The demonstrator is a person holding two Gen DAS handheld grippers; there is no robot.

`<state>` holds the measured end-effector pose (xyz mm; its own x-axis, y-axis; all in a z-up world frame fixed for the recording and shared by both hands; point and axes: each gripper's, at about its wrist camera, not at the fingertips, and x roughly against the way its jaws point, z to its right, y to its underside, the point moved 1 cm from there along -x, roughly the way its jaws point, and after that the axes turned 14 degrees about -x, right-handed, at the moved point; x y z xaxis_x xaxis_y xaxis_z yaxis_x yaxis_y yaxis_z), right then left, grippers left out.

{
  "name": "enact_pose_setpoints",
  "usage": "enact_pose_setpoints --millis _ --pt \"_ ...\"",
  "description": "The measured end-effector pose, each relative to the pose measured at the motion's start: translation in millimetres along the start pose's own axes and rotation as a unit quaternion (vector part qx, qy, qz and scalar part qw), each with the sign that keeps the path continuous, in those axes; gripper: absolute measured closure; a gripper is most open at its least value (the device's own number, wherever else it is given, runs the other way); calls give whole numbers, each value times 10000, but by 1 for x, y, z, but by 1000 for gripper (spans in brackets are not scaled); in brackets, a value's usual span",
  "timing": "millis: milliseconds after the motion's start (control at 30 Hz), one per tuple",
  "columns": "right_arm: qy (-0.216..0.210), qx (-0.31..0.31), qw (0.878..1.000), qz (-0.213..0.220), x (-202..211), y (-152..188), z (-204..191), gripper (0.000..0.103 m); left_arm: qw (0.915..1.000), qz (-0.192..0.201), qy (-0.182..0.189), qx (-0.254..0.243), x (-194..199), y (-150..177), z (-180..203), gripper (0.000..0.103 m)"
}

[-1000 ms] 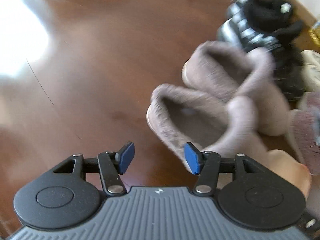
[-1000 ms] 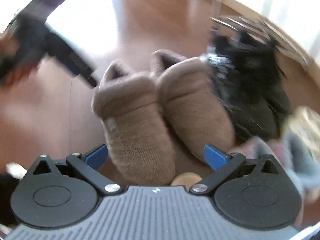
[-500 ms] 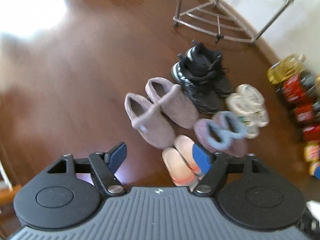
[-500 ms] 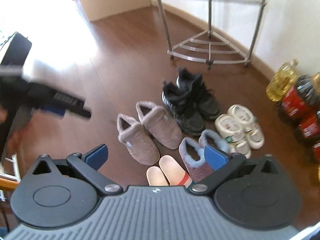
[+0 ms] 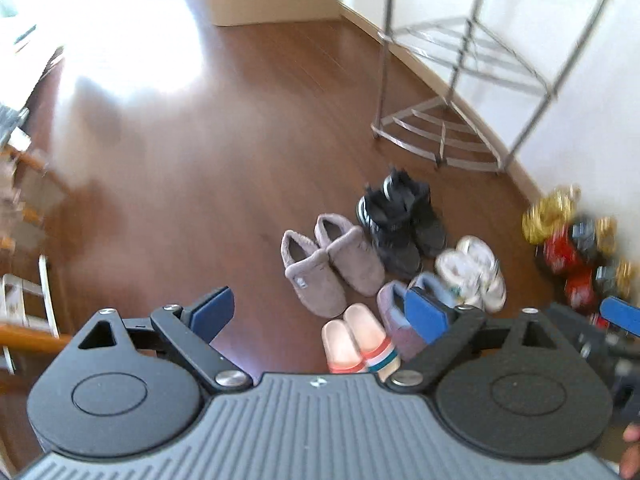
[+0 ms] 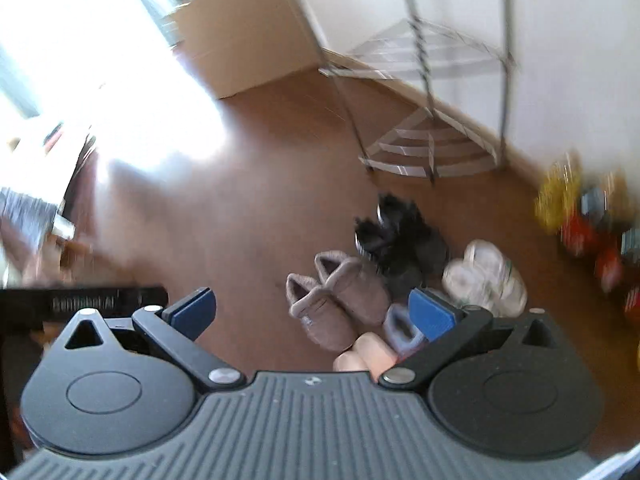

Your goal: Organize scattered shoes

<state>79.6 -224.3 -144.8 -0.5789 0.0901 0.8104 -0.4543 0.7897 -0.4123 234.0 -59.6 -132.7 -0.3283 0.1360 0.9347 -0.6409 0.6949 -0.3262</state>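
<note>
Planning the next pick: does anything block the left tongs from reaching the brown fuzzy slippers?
Nothing visible does. The left tongs hang open and empty well above the floor, and the brown fuzzy slippers lie uncovered, with bare floor on their left side.
</note>
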Motion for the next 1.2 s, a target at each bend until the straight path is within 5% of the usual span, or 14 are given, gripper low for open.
enact_pose_setpoints --millis 133,233,400,633,1200 --pt "88 1316 9913 -7 33 1 36 1 9959 167 -20 889 31 21 45 10" --pt "14 1748 9845 121 78 1 61 1 9921 225 -8 1231 61 35 80 10" --pt "-267 1666 9857 -3 121 1 94 1 9904 358 -125 1330 97 54 128 9" --pt "-197 1406 9898 -87 134 20 117 1 9876 52 -83 1564 100 91 169 10" --pt "292 1467 9887 -92 141 26 131 1 9810 -118 -28 1935 109 123 164 10"
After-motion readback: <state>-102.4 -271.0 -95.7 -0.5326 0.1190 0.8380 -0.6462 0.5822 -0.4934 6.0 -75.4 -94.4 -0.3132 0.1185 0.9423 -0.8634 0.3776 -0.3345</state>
